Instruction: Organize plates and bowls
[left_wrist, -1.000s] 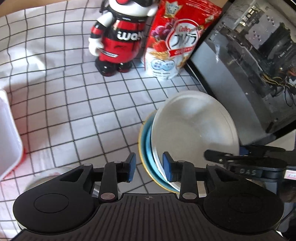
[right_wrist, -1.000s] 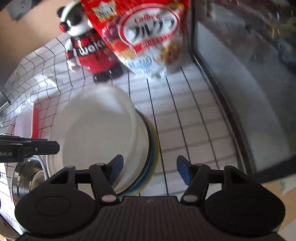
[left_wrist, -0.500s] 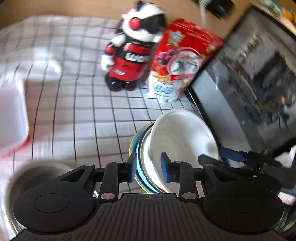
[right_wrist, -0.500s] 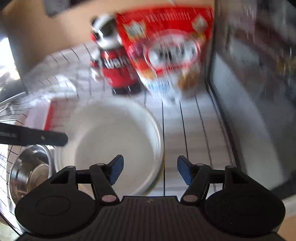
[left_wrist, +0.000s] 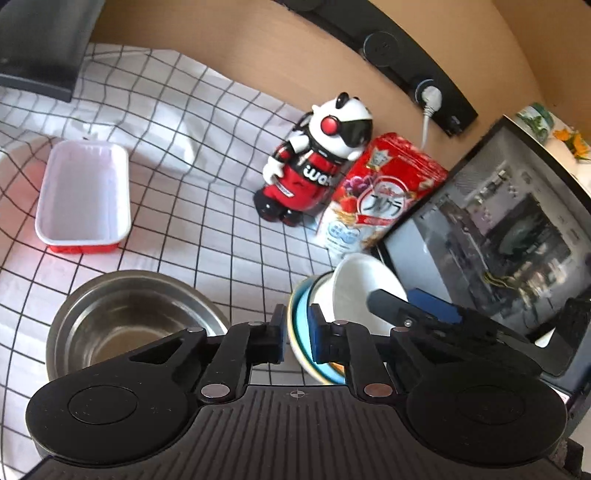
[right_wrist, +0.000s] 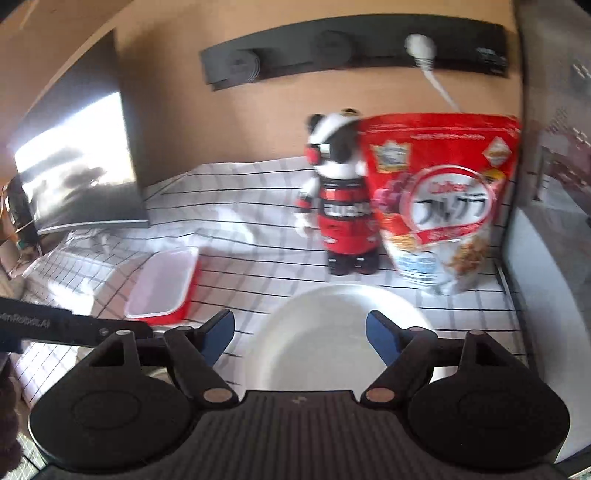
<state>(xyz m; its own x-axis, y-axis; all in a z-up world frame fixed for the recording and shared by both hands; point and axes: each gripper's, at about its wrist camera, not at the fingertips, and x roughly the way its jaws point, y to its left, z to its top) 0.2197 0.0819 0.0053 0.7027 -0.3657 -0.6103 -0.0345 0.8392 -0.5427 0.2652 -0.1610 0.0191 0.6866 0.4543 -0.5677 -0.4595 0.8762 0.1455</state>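
bowl (left_wrist: 364, 286): white
plate (left_wrist: 300, 325): light blue, yellow rim
cloth (left_wrist: 184, 155): white, black grid
tray (left_wrist: 83, 195): red, white inside

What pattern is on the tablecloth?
The tablecloth is white with a thin black grid, clearest in the left wrist view.

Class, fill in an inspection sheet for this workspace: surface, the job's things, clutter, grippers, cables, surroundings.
Surface: checked tablecloth, wrinkled.
Job's things: stacked plates with white bowl on top; steel bowl beside them.
Clutter: toy robot, cereal bag, red tray.
Grippers: left gripper closed on the stack's rim; right gripper open above the white bowl.
Cables: white plug in wall strip.
Surroundings: computer case, monitor.
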